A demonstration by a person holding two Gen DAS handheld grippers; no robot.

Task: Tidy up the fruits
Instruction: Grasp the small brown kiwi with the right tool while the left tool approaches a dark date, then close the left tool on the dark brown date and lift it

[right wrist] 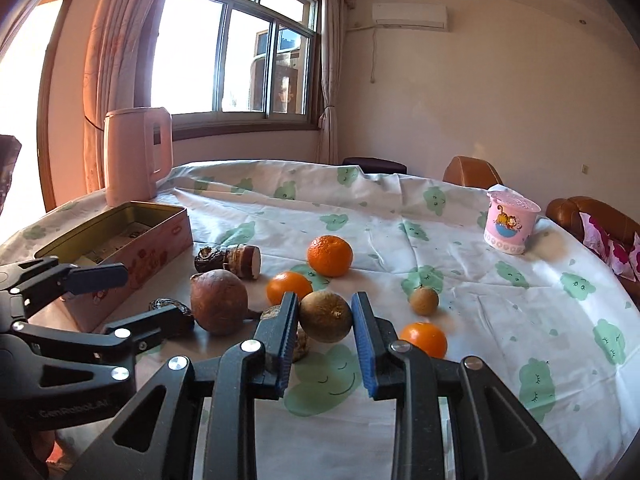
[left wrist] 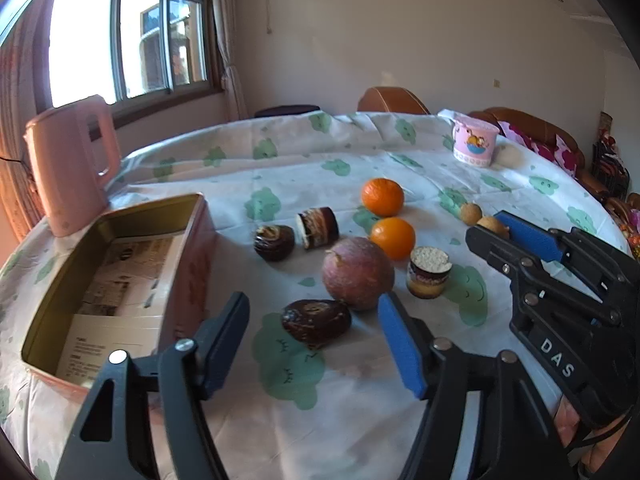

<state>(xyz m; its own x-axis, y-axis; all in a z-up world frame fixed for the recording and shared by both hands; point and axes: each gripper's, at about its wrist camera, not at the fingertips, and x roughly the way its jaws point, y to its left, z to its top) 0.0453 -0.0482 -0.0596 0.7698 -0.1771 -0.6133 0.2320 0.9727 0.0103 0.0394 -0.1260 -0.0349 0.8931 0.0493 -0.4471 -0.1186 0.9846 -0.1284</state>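
Note:
My left gripper (left wrist: pixel 312 308) stands open low over the cloth, its fingers on either side of a dark wrinkled fruit (left wrist: pixel 316 322) without touching it. Just behind that fruit lies a reddish passion fruit (left wrist: pixel 357 272), with two oranges (left wrist: pixel 382 196) (left wrist: pixel 393 237) beyond. My right gripper (right wrist: pixel 325 312) is shut on a small round brown fruit (right wrist: pixel 326 316), lifted a little above the table. In the left wrist view this right gripper (left wrist: pixel 490 226) is at the right. An open pink tin (left wrist: pixel 152 202) lined with paper sits to the left.
A pink kettle (left wrist: pixel 68 168) stands behind the tin, and a pink cup (right wrist: pixel 508 222) stands at the far right. Brown cut pieces (left wrist: pixel 318 226) (left wrist: pixel 428 272), a small tan fruit (right wrist: pixel 424 300) and a third orange (right wrist: pixel 424 338) lie on the cloth. Chairs ring the table's far edge.

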